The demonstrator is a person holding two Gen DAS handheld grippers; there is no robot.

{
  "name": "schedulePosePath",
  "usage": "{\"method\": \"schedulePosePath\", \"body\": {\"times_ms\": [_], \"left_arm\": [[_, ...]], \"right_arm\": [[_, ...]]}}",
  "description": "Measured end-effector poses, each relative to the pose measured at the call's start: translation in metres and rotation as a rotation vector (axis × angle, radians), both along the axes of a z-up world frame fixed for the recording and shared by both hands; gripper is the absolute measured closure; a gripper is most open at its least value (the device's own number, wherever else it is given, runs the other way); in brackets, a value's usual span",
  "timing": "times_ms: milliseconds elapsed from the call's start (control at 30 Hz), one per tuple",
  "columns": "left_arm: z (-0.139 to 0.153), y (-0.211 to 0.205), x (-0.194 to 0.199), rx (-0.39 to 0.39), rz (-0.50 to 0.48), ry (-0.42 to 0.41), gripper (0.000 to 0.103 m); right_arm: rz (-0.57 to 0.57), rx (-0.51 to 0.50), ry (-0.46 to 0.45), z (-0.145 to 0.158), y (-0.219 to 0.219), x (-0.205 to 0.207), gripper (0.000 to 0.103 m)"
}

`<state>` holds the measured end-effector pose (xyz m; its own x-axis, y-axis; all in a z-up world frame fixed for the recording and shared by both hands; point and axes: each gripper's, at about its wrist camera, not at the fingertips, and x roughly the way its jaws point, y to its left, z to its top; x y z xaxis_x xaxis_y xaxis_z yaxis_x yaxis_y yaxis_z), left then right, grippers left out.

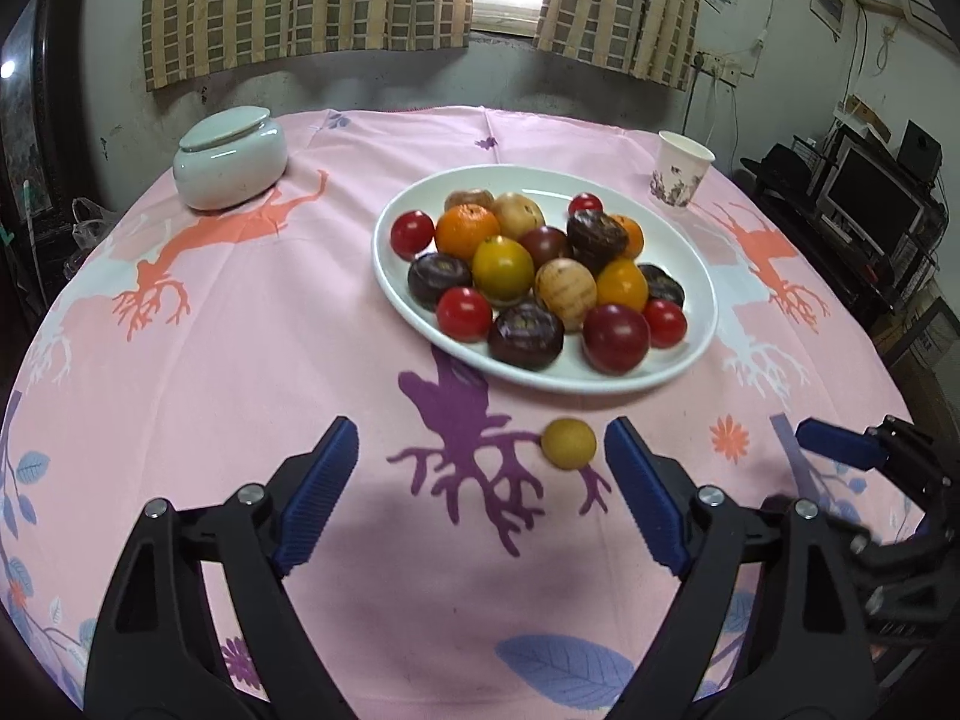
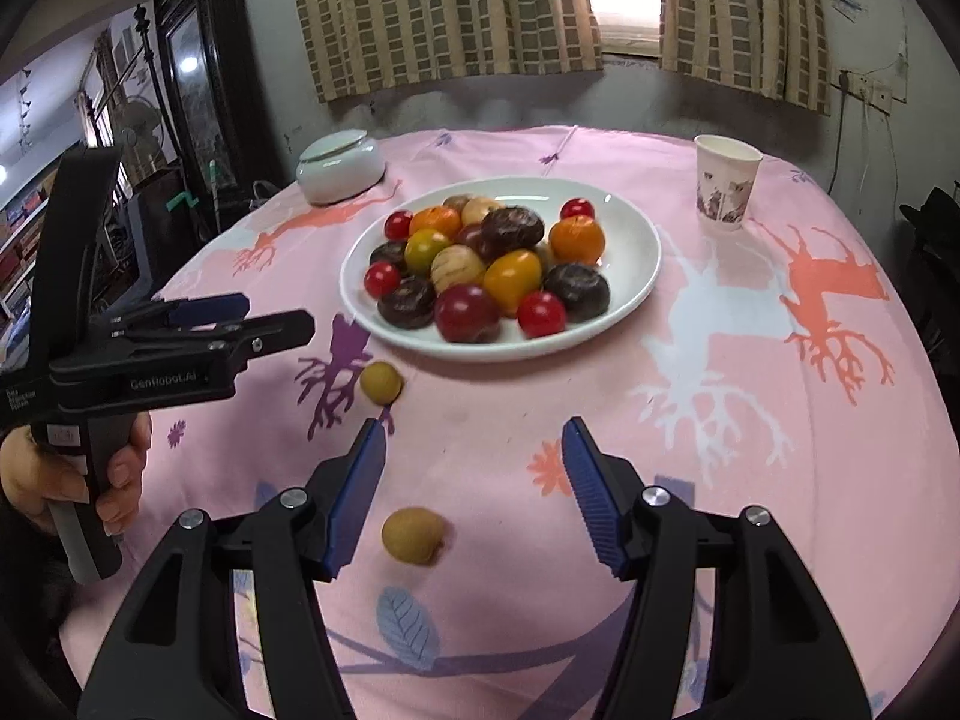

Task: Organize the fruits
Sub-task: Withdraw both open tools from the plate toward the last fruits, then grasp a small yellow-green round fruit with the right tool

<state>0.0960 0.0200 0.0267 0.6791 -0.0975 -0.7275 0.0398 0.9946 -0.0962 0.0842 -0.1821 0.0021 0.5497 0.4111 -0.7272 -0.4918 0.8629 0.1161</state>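
Yellow-brown, two small fruits lie off the white plate (image 2: 636,276): one (image 2: 414,535) between our right gripper's (image 2: 474,495) spread fingers, another (image 1: 568,443) just inside our left gripper's (image 1: 480,495) spread right finger. Next, we judge, close on the right one.

Each black hand-held gripper (image 2: 474,480) has ribbed blue pads (image 2: 354,501), silver screws.

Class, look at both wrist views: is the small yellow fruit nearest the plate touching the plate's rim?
Apart. In the right wrist view, the small yellow fruit lies on the tablecloth with pink cloth visible between it and the white plate.
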Motion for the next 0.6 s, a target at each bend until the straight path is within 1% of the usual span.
{"method": "schedulePosePath", "body": {"times_ms": [100,367,433,500,533,567,600], "left_arm": [[-0.007,-0.001,-0.003,0.01,-0.004,0.011,0.017],[-0.018,0.009,-0.001,-0.03,0.016,0.046,0.017],[-0.02,0.008,0.0,-0.027,0.013,0.052,0.017],[-0.022,0.006,0.0,-0.021,0.004,0.056,0.017],[-0.023,0.005,0.0,-0.015,0.0,0.058,0.016],[-0.024,0.004,0.0,-0.01,-0.004,0.059,0.016],[-0.024,0.003,0.0,-0.006,-0.007,0.058,0.016]], "right_arm": [[0.031,-0.047,0.03,-0.015,0.01,-0.008,0.041],[0.071,-0.098,0.047,-0.034,0.026,-0.018,0.041],[0.075,-0.123,0.036,-0.04,0.031,-0.019,0.045],[0.079,-0.139,0.034,-0.043,0.034,-0.02,0.056],[0.078,-0.146,0.032,-0.045,0.035,-0.02,0.058],[0.071,-0.154,0.033,-0.047,0.036,-0.02,0.065],[0.066,-0.151,0.033,-0.048,0.036,-0.02,0.066]]}}
